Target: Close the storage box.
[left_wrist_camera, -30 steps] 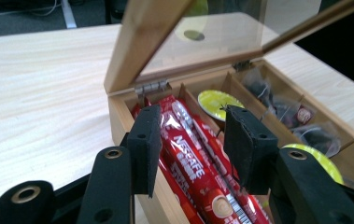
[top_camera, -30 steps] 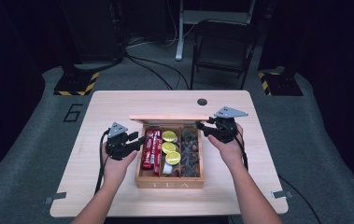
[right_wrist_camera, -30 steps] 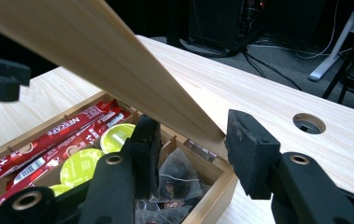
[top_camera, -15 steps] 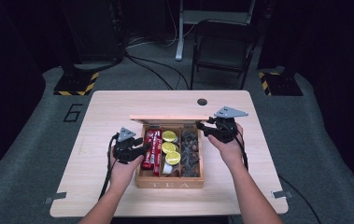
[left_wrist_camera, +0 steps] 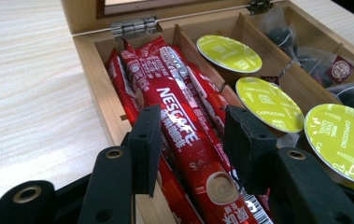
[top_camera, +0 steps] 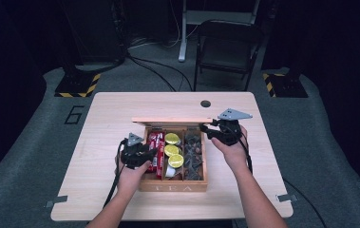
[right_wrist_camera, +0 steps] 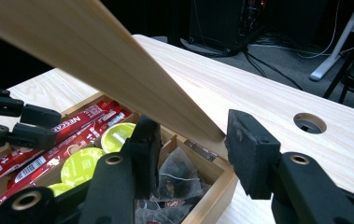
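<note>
While the wooden tea box (top_camera: 173,182) sat near the front middle of the desk (top_camera: 101,118), the left claw (left_wrist_camera: 191,135) hung low over its left compartment, its jaws parted about halfway. Between them lay the topmost of the red Nescafé sachets (left_wrist_camera: 179,126), which ran lengthwise through the gap; neither pad visibly pressed on it, so the claw was released rather than grasping. In the high view the left claw (top_camera: 153,155) reached in over the box's left wall, borne by the person's left hand (top_camera: 131,175).

The sachets (top_camera: 155,151) filled that left compartment. The middle compartment held three lime-green cappuccino capsules (left_wrist_camera: 265,102) in a row, and the right one held dark tea bags in clear wrappers (right_wrist_camera: 177,179).

The right claw (right_wrist_camera: 191,140) stood at the back right corner of the box, its jaws also about half open and set either side of the raised lid (right_wrist_camera: 95,60) near its lower edge, close to a hinge (right_wrist_camera: 198,150). The lid's edge passed between the pads, nearer the right-hand one in the right gripper view; whether that pad touched the wood I could not tell, and no firm clamp showed. In the high view the right claw (top_camera: 205,130) met the right end of the lid (top_camera: 170,120), which stood open along the box's far side.
</note>
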